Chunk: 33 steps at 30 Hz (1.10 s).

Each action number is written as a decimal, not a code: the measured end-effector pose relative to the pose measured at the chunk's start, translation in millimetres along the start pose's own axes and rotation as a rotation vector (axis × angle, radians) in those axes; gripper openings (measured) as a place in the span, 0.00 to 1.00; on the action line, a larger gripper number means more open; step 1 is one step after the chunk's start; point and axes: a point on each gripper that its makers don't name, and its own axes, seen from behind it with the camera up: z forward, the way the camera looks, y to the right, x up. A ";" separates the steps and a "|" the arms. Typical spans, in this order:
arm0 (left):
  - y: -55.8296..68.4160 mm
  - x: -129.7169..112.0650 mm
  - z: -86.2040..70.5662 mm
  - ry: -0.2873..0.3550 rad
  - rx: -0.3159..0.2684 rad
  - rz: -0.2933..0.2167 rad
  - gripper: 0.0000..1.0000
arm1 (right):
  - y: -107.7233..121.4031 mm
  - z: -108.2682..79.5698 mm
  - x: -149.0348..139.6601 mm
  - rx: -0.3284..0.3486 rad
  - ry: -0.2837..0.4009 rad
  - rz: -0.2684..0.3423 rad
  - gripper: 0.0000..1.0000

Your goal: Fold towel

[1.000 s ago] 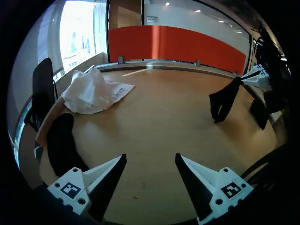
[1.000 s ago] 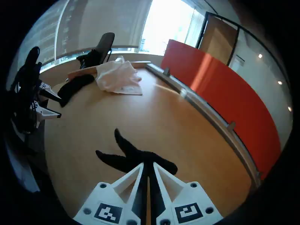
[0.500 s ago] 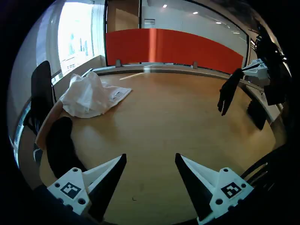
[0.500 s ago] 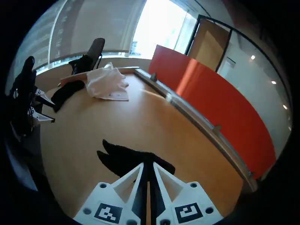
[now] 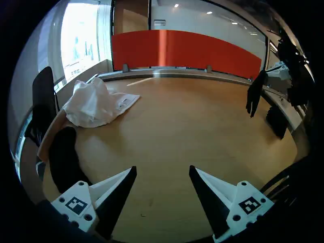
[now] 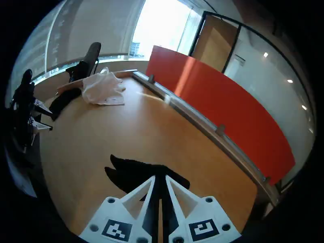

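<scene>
L gripper [image 5: 162,168]: fingers spread wide, nothing betw. them, held low, pointing fwd & level. R gripper [image 6: 160,178]: fingers pinched tight on cloth [image 6: 133,172], held up high, angled down. In left gripper view R gripper sits far right; in right gripper view L gripper sits far left, fingers apart.
</scene>
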 end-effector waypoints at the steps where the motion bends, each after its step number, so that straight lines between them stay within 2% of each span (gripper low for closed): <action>1: 0.3 0.0 0.2 -0.001 0.001 0.000 0.96 | 4.4 -1.4 -2.9 -0.003 -0.003 0.004 0.02; 15: 0.9 1.5 3.2 -0.015 0.013 0.010 0.96 | 69.8 -23.0 -42.7 -0.062 -0.040 0.099 0.02; 33: 3.5 2.2 8.8 -0.033 0.017 0.026 0.96 | 142.7 -47.7 -97.7 -0.162 -0.130 0.157 0.02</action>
